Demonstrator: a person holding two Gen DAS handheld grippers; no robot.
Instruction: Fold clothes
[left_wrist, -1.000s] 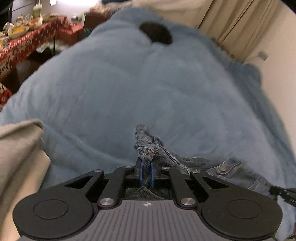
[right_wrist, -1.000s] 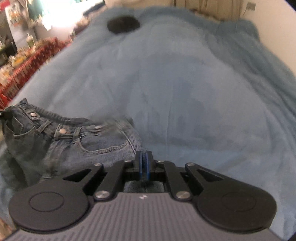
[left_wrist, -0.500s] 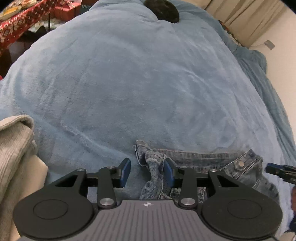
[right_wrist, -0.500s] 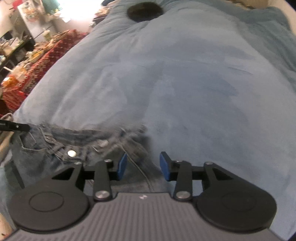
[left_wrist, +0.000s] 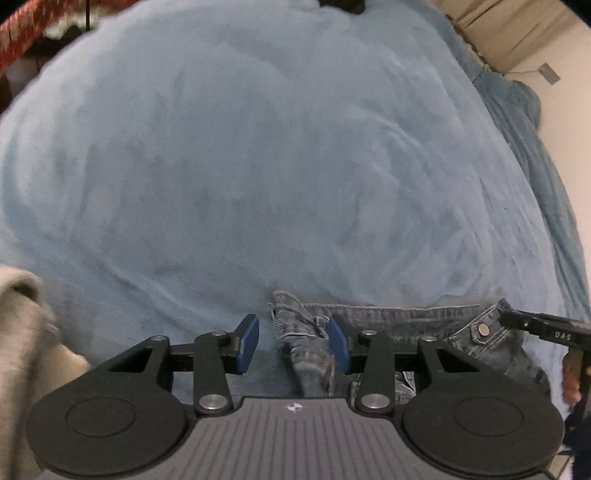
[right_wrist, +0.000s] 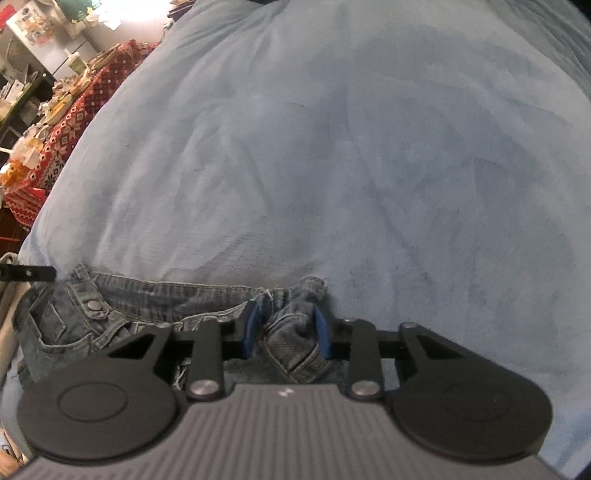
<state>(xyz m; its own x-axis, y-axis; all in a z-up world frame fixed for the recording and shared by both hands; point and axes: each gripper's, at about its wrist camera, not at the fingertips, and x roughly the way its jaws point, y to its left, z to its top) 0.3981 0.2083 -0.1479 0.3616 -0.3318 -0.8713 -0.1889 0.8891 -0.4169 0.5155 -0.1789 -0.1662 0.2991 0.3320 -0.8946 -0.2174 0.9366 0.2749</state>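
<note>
A pair of blue jeans (left_wrist: 406, 321) lies bunched on the light blue blanket (left_wrist: 277, 166), waistband facing away. My left gripper (left_wrist: 293, 343) is open. One waistband corner stands between its blue pads, close to the right pad (left_wrist: 338, 345). In the right wrist view the jeans (right_wrist: 147, 295) stretch left, and my right gripper (right_wrist: 284, 330) straddles the other waistband corner. Its jaws are closing around that bunched denim. Each gripper shows at the edge of the other's view: the right one (left_wrist: 546, 332), the left one (right_wrist: 29, 273).
The blanket (right_wrist: 369, 166) spreads wide and smooth beyond the jeans. A beige garment (left_wrist: 22, 314) is heaped at the left edge. A cluttered table with a red patterned cloth (right_wrist: 74, 118) stands left of the bed. A cream wall (left_wrist: 565, 110) runs along the right.
Both grippers went from shut to open and dropped toward the blanket. The left one let go of the denim corner. The right one came over the other corner and has narrowed since.
</note>
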